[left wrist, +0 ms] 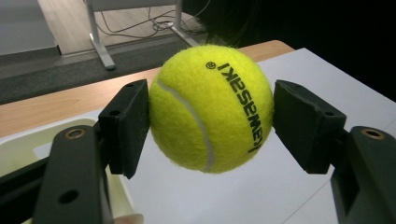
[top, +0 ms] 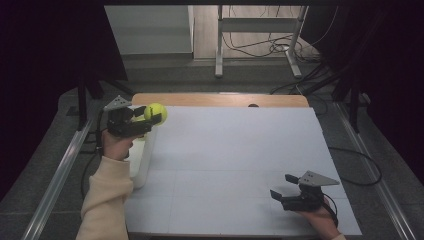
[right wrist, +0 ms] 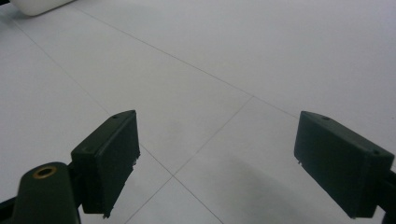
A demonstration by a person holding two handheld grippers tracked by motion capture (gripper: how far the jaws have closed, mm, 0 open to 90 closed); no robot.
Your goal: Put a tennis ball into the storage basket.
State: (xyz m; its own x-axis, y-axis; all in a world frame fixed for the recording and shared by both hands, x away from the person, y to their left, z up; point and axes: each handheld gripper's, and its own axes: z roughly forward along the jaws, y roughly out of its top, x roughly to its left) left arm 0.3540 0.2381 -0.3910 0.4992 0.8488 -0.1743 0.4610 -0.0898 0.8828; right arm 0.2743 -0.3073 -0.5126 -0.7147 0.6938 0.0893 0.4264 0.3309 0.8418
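A yellow-green tennis ball (top: 155, 112) (left wrist: 211, 108) with black lettering is held off the table at the far left. My left gripper (top: 151, 114) (left wrist: 211, 126) is shut on it, one black pad pressing each side. The ball hangs over the edge between a cream bin (top: 144, 159) (left wrist: 28, 144) and the white table (top: 235, 165). My right gripper (top: 281, 187) (right wrist: 217, 163) rests low over the table at the near right, open, with nothing between its pads.
The cream bin stands along the table's left edge, under my left forearm. A wooden strip (top: 220, 99) borders the table's far edge. Desk legs (top: 218, 45) and cables lie on the floor beyond. Metal rails (top: 55, 175) run along both sides.
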